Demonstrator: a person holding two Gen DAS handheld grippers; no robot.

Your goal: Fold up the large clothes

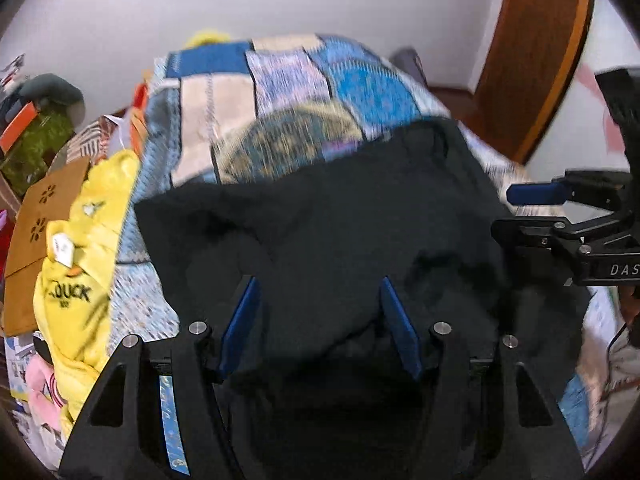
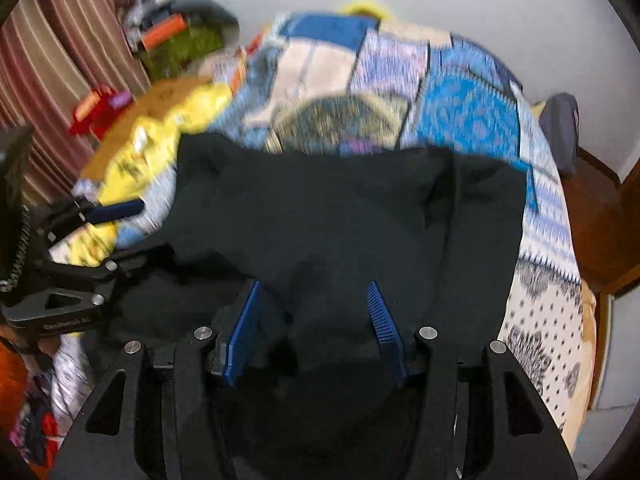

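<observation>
A large black garment (image 1: pixel 328 216) lies spread on a bed with a patchwork quilt (image 1: pixel 280 92); it also fills the middle of the right wrist view (image 2: pixel 340 208). My left gripper (image 1: pixel 318 288) hangs over the garment's near edge with its blue fingers (image 1: pixel 240 324) wide apart and nothing between them. My right gripper (image 2: pixel 312 292) is also open over the near edge, with cloth bunched under the jaws. Each gripper shows in the other's view: the right one at the right edge (image 1: pixel 536 194), the left one at the left edge (image 2: pixel 116 210).
A yellow "DUCK" garment (image 1: pixel 84 264) and a brown cardboard piece (image 1: pixel 40 216) lie left of the black one. Clutter (image 2: pixel 176 36) and a striped curtain (image 2: pixel 60 40) stand at the far left. A wooden door (image 1: pixel 536 52) is at the right.
</observation>
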